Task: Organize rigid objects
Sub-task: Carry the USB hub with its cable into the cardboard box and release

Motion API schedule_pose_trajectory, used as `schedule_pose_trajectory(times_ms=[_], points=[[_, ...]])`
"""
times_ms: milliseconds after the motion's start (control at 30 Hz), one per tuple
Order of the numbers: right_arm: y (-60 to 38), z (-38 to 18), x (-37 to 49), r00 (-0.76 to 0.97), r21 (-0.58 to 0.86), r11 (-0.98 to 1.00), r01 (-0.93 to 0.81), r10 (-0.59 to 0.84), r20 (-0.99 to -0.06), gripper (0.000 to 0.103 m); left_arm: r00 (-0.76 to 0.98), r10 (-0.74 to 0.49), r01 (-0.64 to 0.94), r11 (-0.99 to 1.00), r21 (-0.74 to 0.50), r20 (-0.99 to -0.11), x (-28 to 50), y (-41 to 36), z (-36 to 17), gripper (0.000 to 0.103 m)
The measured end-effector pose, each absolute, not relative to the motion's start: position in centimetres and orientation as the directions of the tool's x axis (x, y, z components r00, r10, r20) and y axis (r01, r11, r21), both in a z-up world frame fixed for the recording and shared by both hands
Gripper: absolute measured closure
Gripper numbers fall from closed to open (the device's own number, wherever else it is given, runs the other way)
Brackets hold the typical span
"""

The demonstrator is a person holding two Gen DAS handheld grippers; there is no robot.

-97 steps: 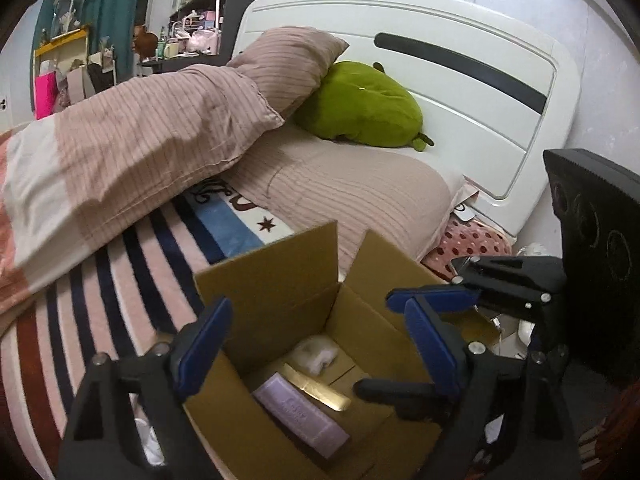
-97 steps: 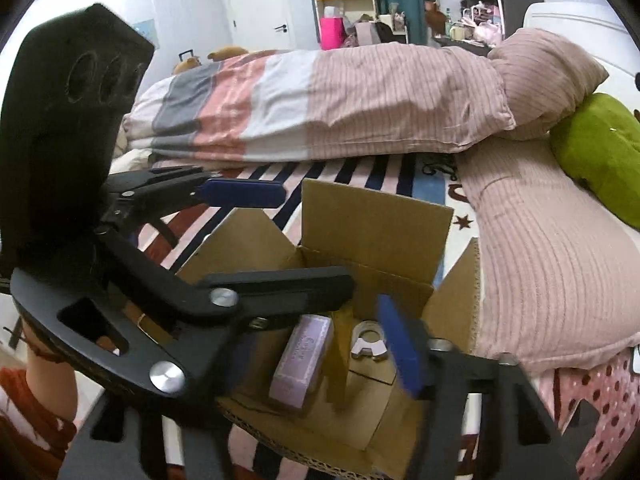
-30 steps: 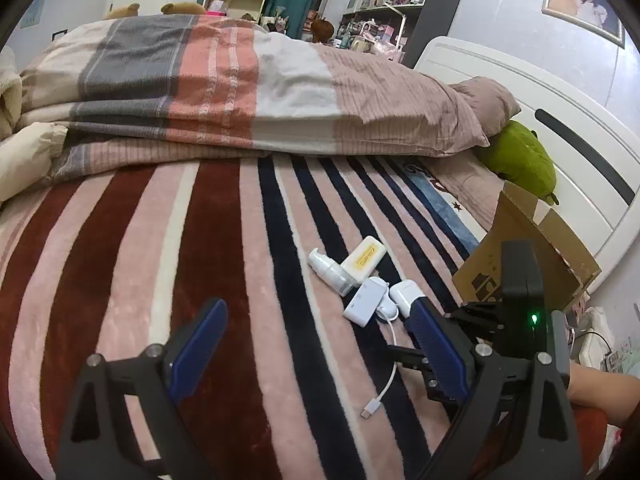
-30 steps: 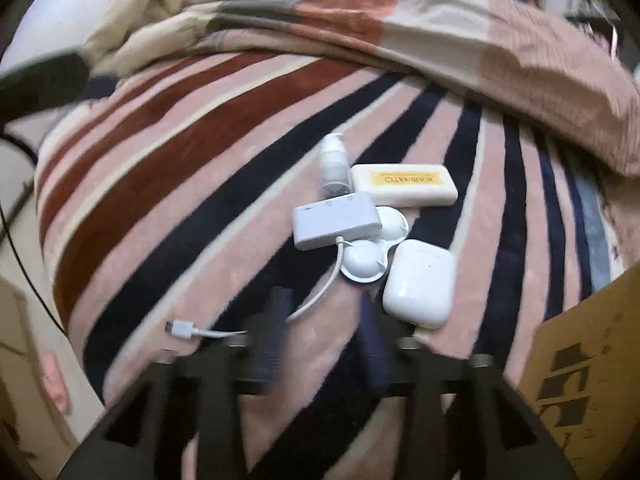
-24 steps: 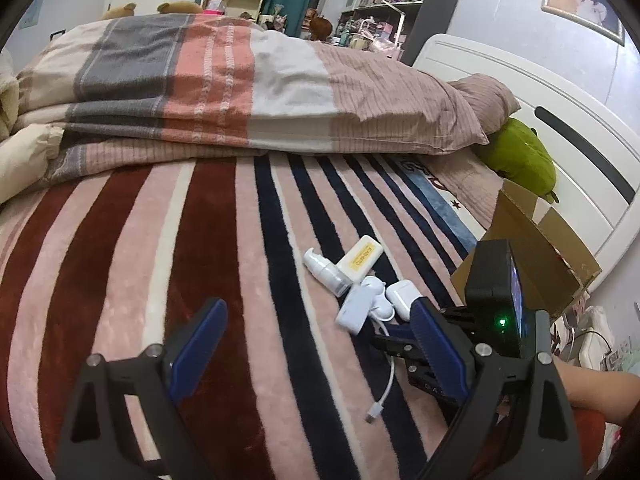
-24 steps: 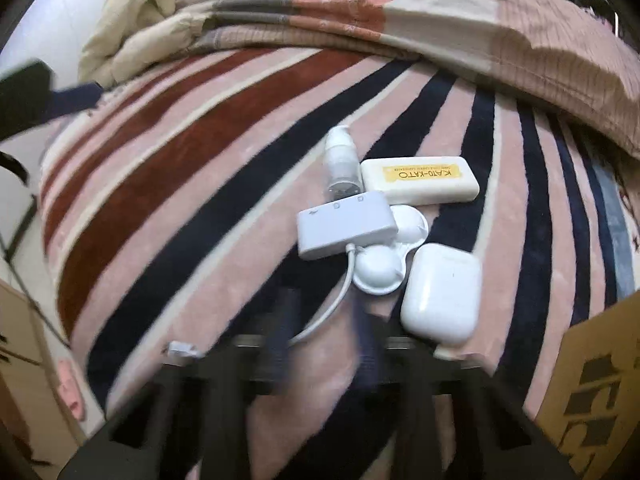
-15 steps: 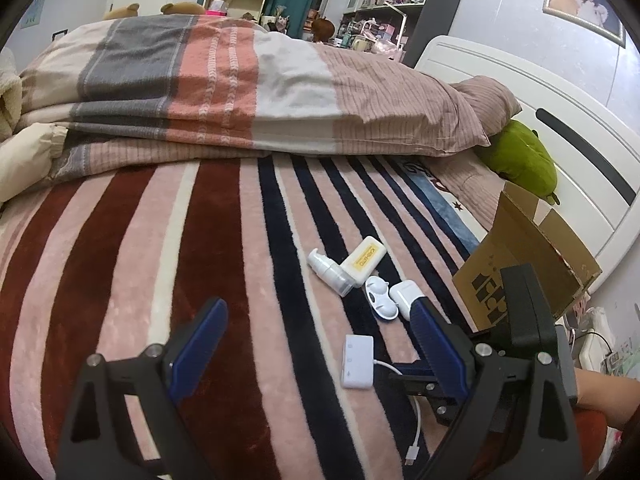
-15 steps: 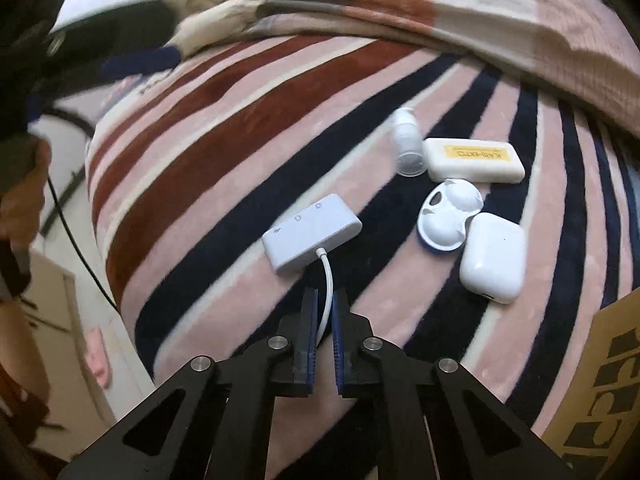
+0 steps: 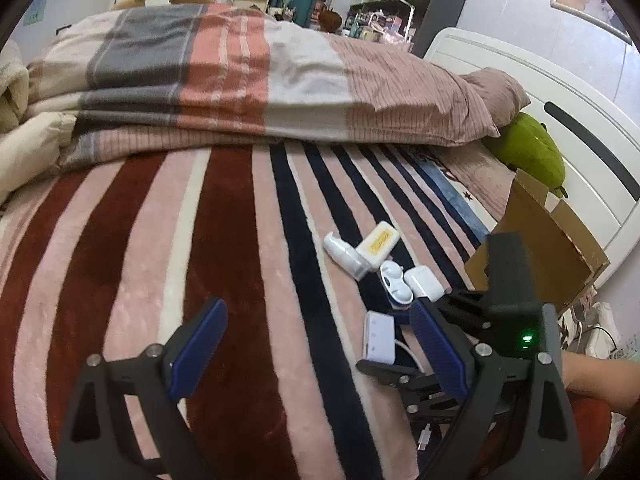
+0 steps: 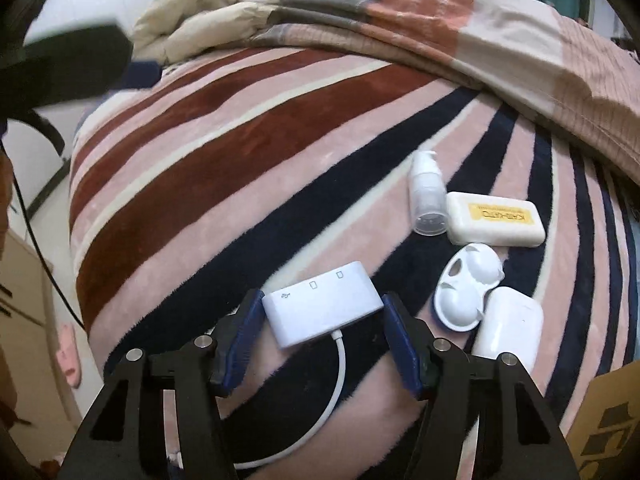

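half a second ago the right gripper (image 10: 322, 334) was shut tight on the thin white cord; now it has spread apart and sits with one blue pad on each side of the white adapter (image 10: 322, 309), close but not squeezing it yet as far as i can see.

the big striped blanket (image 10: 240, 152) holds everything. the cardboard box (image 9: 548, 248) stands off to the right, near the headboard. the left gripper (image 9: 316, 354) hangs wide apart, holding nothing, well away from the little things.

next come the small things in a bunch: a cream case with a yellow label (image 10: 496, 219), a little pump bottle (image 10: 427, 196), a white earbud case (image 10: 508, 326) and an open white shell (image 10: 466, 296) touching it.

the adapter lies just in front of the right gripper, its long side running across, from one pad to the other. so the pads would pinch its two short ends. the right gripper is much nearer, so it looks like the one to grab it. the cord (image 10: 328, 412) curls back under the gripper and could drag.
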State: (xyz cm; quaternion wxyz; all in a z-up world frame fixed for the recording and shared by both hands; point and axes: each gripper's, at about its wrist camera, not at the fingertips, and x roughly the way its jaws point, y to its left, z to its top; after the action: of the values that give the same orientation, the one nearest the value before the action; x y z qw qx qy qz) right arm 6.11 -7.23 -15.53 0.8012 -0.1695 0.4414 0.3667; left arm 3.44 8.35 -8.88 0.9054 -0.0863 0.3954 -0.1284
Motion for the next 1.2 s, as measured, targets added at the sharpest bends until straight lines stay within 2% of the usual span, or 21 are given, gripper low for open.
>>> schedule_pose_trajectory(times_ms=[133, 267, 300, 333, 367, 433, 467, 533, 733, 967, 1200], points=[[-7.6, -14.2, 5.1, 0.370, 0.030, 0.664, -0.747, 0.453, -0.811, 0.047, 0.580, -0.413, 0.247, 0.911, -0.331, -0.702, 3.7, 7.3, -9.7, 0.012], [-8.0, -10.8, 3.4, 0.415, 0.031, 0.654, -0.756, 0.516, -0.750, 0.047, 0.520, -0.520, 0.330, 0.854, -0.402, -0.678, 4.0, 5.6, -9.1, 0.013], [-8.0, -9.7, 2.8, 0.426, 0.024, 0.644, -0.765, 0.533, -0.731, 0.047, 0.514, -0.535, 0.345, 0.844, -0.410, -0.671, 4.0, 5.2, -8.7, 0.020], [-7.9, -8.9, 2.3, 0.437, 0.010, 0.634, -0.773, 0.544, -0.716, 0.047, 0.504, -0.554, 0.362, 0.832, -0.420, -0.663, 4.0, 4.8, -8.2, 0.033], [-7.7, -7.7, 1.5, 0.453, -0.016, 0.620, -0.784, 0.555, -0.698, 0.047, 0.488, -0.580, 0.382, 0.814, -0.438, -0.652, 4.1, 4.4, -7.6, 0.039], [-7.5, -6.2, 0.8, 0.480, -0.053, 0.611, -0.790, 0.562, -0.674, 0.047, 0.470, -0.612, 0.402, 0.790, -0.463, -0.635, 4.3, 4.0, -6.6, 0.067], [-7.6, -5.0, 0.4, 0.501, -0.073, 0.614, -0.786, 0.563, -0.658, 0.047, 0.469, -0.626, 0.417, 0.779, -0.469, -0.623, 4.3, 3.7, -5.8, 0.074], [-7.7, -3.5, 0.1, 0.529, -0.101, 0.620, -0.778, 0.561, -0.636, 0.047, 0.487, -0.630, 0.429, 0.776, -0.462, -0.605, 4.4, 3.4, -4.4, 0.081], [-10.0, 0.8, 0.8, 0.605, -0.148, 0.658, -0.739, 0.549, -0.577, 0.047, 0.508, -0.630, 0.493, 0.772, -0.402, -0.587, 5.7, 0.2, 0.2, 0.082], [-16.0, 4.9, 2.3, 0.713, -0.185, 0.744, -0.643, 0.491, -0.501, 0.047, 0.485, -0.634, 0.614, 0.737, -0.281, -0.603, 8.6, -7.7, 5.8, 0.083], [-23.8, 7.5, 4.4, 0.789, -0.149, 0.843, -0.516, 0.401, -0.465, 0.047, 0.396, -0.665, 0.718, 0.654, -0.238, -0.633, 11.7, -16.0, 7.9, 0.083]])
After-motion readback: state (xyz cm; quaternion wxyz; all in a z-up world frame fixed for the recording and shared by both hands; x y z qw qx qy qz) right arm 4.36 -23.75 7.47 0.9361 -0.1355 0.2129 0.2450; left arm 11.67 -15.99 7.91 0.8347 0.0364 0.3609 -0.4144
